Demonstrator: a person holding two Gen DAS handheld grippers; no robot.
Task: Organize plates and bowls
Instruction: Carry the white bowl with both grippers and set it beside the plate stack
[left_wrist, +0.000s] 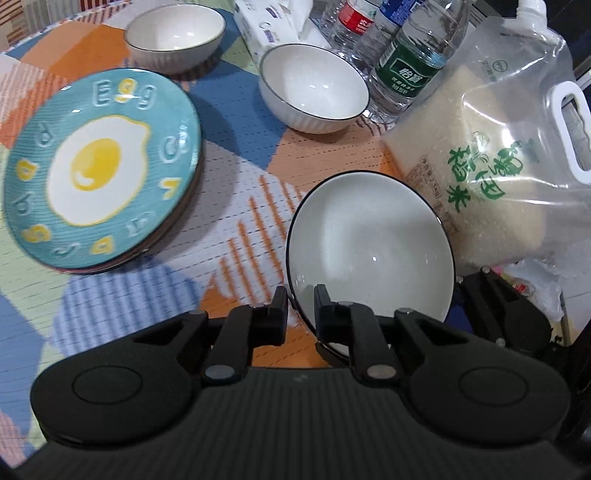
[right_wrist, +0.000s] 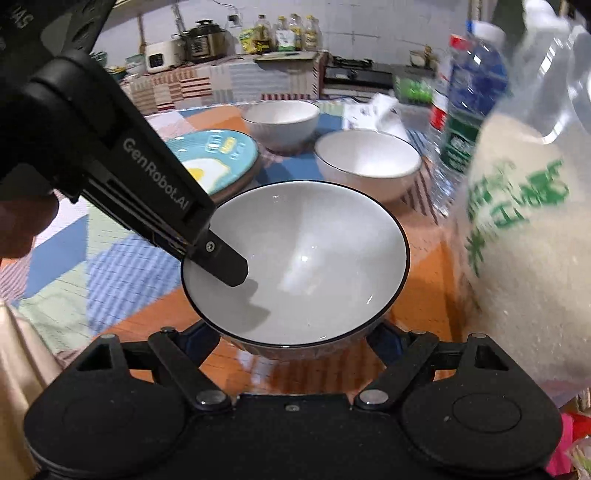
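The left gripper (left_wrist: 301, 306) is pinching the rim of a white ceramic bowl with a thin black rim (left_wrist: 369, 247), one finger inside the wall and one outside, jaws clamped on it. In the left wrist view this bowl is sitting tilted at about 5 o'clock of the table, just beside a clear plastic bag of white rice with green lettering (left_wrist: 491, 177) at 3 o'clock.

In the right wrist view the same bowl (right_wrist: 314, 266) is filling the centre, with the left gripper's black finger (right_wrist: 225, 264) reaching in from 10 o'clock over its rim. The right gripper (right_wrist: 295, 343) is standing with its jaws wide apart on either side of the bowl's base; whether its pads are touching the bowl I cannot tell, since the fingertips are hidden under it.

A teal round plate printed with a fried egg (left_wrist: 99, 166) is lying on a stack of darker plates at 9 o'clock. Two more white ribbed bowls are resting on the patterned tablecloth (left_wrist: 236, 206): one (left_wrist: 175, 37) at 11 o'clock, the other (left_wrist: 314, 86) at 12 o'clock, next to clear water bottles (left_wrist: 402, 70).
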